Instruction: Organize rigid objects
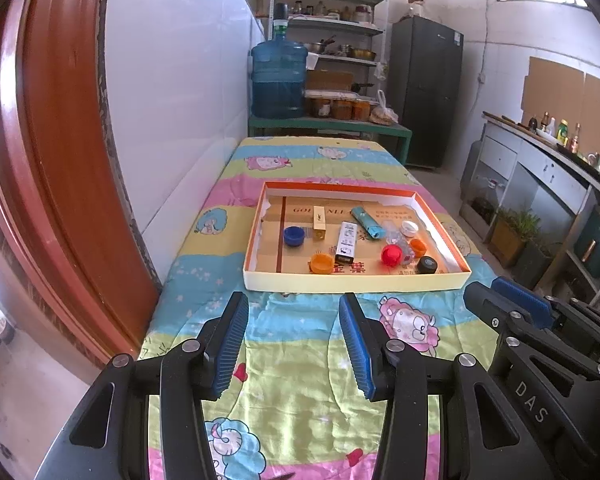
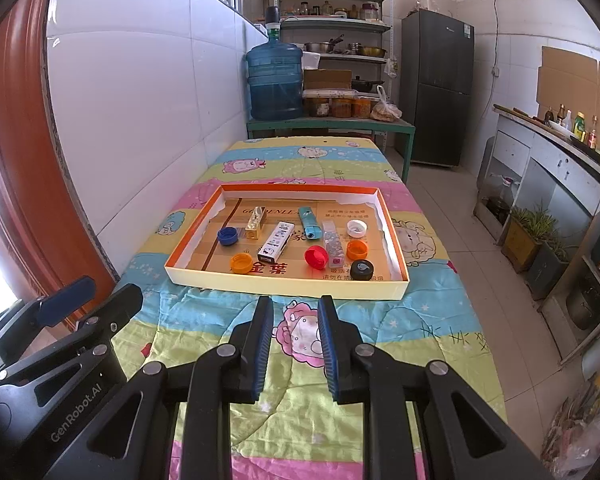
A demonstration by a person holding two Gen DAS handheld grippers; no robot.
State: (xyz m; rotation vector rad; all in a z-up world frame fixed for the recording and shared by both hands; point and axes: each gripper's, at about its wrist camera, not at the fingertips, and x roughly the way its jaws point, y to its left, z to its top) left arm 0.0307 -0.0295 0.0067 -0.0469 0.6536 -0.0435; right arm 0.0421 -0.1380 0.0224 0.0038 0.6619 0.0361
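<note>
- My left gripper point(image 1: 294, 344) hovers over the cartoon quilt point(image 1: 300, 408), jaws partly apart, nothing between them
- My right gripper point(image 2: 294, 346) sits beside it, jaws drawn in to a narrow gap, pads not quite touching, nothing held
- Both point at the shallow cardboard tray point(image 2: 284, 284), which lies flat on the quilt just ahead of the fingertips
- All task pieces are inside the tray, none on the quilt
- Left part of tray: blue cap point(image 2: 227, 236), gold box point(image 2: 255, 222) just right of it, orange cap point(image 2: 241, 263) near the front wall
- Middle: white printed box point(image 2: 275, 243) lying diagonal, teal lighter point(image 2: 309, 222) behind it, red cap point(image 2: 316, 257) in front
- Right part: clear box point(image 2: 333, 244) lying lengthwise, white cap point(image 2: 357, 227) at the back, second orange cap point(image 2: 357, 249), black cap point(image 2: 362, 270) nearest the front wall
- Red cap is just beside the clear box; can't tell if they touch
- Background: blue water jug point(image 2: 275, 80) on a green bench past the quilt's far end
</note>
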